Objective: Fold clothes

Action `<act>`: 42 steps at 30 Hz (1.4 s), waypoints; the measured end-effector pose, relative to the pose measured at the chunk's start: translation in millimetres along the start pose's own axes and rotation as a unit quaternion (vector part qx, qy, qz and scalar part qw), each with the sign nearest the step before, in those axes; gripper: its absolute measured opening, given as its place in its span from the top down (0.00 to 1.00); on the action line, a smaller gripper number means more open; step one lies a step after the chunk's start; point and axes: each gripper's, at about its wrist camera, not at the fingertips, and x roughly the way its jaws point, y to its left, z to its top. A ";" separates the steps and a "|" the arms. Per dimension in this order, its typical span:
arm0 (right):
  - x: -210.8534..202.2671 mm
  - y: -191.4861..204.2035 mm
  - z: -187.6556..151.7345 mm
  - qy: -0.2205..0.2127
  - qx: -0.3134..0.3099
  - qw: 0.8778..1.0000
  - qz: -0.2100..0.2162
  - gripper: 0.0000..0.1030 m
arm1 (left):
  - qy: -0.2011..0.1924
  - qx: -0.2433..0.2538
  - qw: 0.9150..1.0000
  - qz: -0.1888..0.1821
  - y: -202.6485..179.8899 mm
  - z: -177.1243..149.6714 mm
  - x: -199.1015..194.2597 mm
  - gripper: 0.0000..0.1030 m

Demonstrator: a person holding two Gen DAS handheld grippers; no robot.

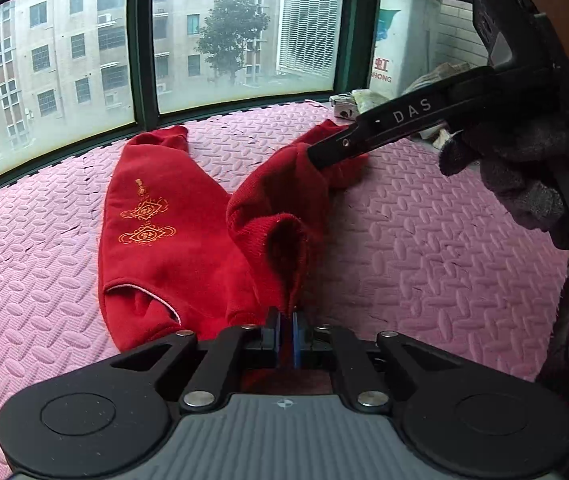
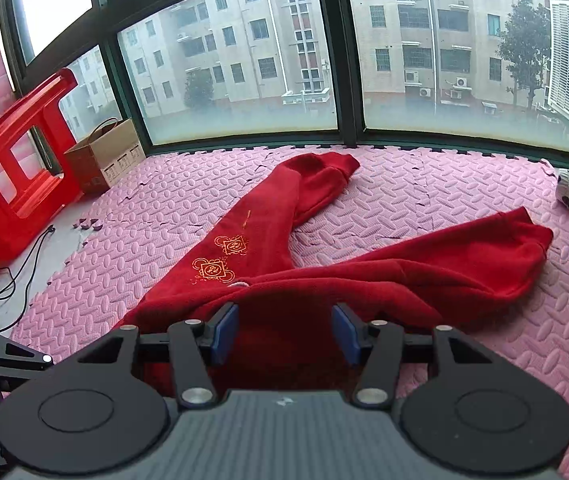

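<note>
Pinching a raised ridge of red fleece, the left gripper (image 1: 287,322) has its blue pads drawn almost together on the fabric, so the cloth stands up in a soft tube ahead of it, probably to carry that part over for a fold. The right gripper (image 2: 285,332) sits with its pads wide apart, low over the near edge of the same garment and gripping nothing; in the left view its black arm reaches over the far sleeve (image 1: 324,148), and whether it touches there I cannot tell. The red sweater (image 2: 268,240) lies sprawled on the pink foam mat floor (image 2: 464,184), both sleeves splayed in a V, thick and plush, with gold embroidered knot motifs (image 2: 220,258) on its front. The mat is embossed with a leaf-like tread pattern and its tiles interlock like a jigsaw.
</note>
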 end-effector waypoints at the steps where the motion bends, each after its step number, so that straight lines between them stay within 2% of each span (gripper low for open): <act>1: -6.9 -2.7 -6.3 0.003 0.005 1.000 -0.003 0.48 | 0.002 0.006 1.000 -0.012 -8.5 -3.5 -4.1 0.96; 3: -19.5 -8.1 -18.6 0.008 0.014 1.000 -0.010 0.48 | 0.013 0.013 0.998 -0.055 -27.4 -11.2 -10.6 1.00; 5: -29.9 -12.7 -30.2 0.015 0.022 1.000 -0.016 0.48 | 0.022 0.036 0.996 -0.077 -46.7 -17.5 -13.7 1.00; 7: -37.7 -16.2 -38.9 0.018 0.030 0.999 -0.021 0.48 | 0.027 0.062 0.995 -0.077 -61.2 -22.9 -14.3 1.00; 10: -46.9 -19.1 -48.2 0.018 0.042 0.999 -0.027 0.48 | 0.028 0.053 0.995 -0.076 -59.2 -20.7 -16.1 0.96; 13: -46.7 -20.2 -51.7 0.020 0.057 0.998 -0.017 0.48 | 0.012 0.031 0.999 -0.035 -45.1 -14.8 -23.7 0.95; 14: -44.6 -19.7 -53.4 0.023 0.059 0.998 -0.016 0.48 | 0.007 0.020 1.000 -0.016 -39.0 -12.7 -25.0 0.91; 15: -41.9 -18.8 -55.5 0.027 0.060 0.998 -0.016 0.48 | 0.003 0.008 1.000 0.004 -31.1 -11.0 -25.1 0.79; 16: -38.4 -18.0 -58.4 0.031 0.061 0.998 -0.014 0.48 | -0.001 -0.004 1.000 0.027 -22.9 -9.7 -24.1 0.63; 18: -31.7 -16.4 -65.2 0.042 0.065 0.997 -0.012 0.48 | -0.002 -0.028 0.996 0.084 -6.2 -8.7 -21.2 0.47; 20: -25.5 -16.5 -72.7 0.053 0.072 0.996 -0.011 0.48 | 0.002 -0.052 0.992 0.118 9.8 -10.1 -18.1 0.43; 22: -22.1 -17.2 -79.4 0.061 0.083 0.995 -0.007 0.47 | 0.012 -0.084 0.987 0.134 27.1 -14.0 -15.9 0.34; 23: -21.6 -17.1 -82.7 0.063 0.089 0.994 -0.003 0.47 | 0.018 -0.101 0.985 0.137 35.3 -16.6 -14.5 0.33; 27: -20.0 -15.9 -94.0 0.073 0.121 0.990 0.023 0.47 | 0.034 -0.157 0.978 0.134 61.0 -26.1 -7.5 0.36; 29: -19.8 -15.0 -96.5 0.071 0.131 0.988 0.029 0.47 | 0.033 -0.178 0.976 0.119 68.3 -29.1 -5.9 0.42; 31: -18.6 -14.2 -98.1 0.073 0.140 0.987 0.040 0.48 | 0.034 -0.191 0.976 0.097 70.9 -30.4 -3.7 0.65; 32: -17.9 -13.9 -98.9 0.073 0.144 0.986 0.046 0.48 | 0.033 -0.194 0.976 0.092 71.3 -30.7 -3.0 0.67; 34: -16.5 -13.2 -100.3 0.075 0.153 0.984 0.058 0.48 | 0.031 -0.187 0.978 0.086 67.5 -29.4 -1.8 0.80; 37: -13.3 -13.2 -102.1 0.076 0.166 0.981 0.071 0.62 | 0.027 -0.188 0.978 0.082 65.1 -26.7 -5.5 0.85; 39: -15.3 -13.2 -101.0 0.074 0.168 0.980 0.077 0.75 | 0.021 -0.187 0.979 0.076 62.9 -24.9 -11.5 0.86; 40: -17.3 -12.9 -100.1 0.073 0.166 0.980 0.080 0.76 | 0.019 -0.186 0.980 0.073 61.7 -24.2 -15.5 0.86; 42: -24.4 -12.1 -97.6 0.073 0.158 0.981 0.088 0.86 | 0.016 -0.184 0.980 0.069 59.0 -23.2 -24.2 0.86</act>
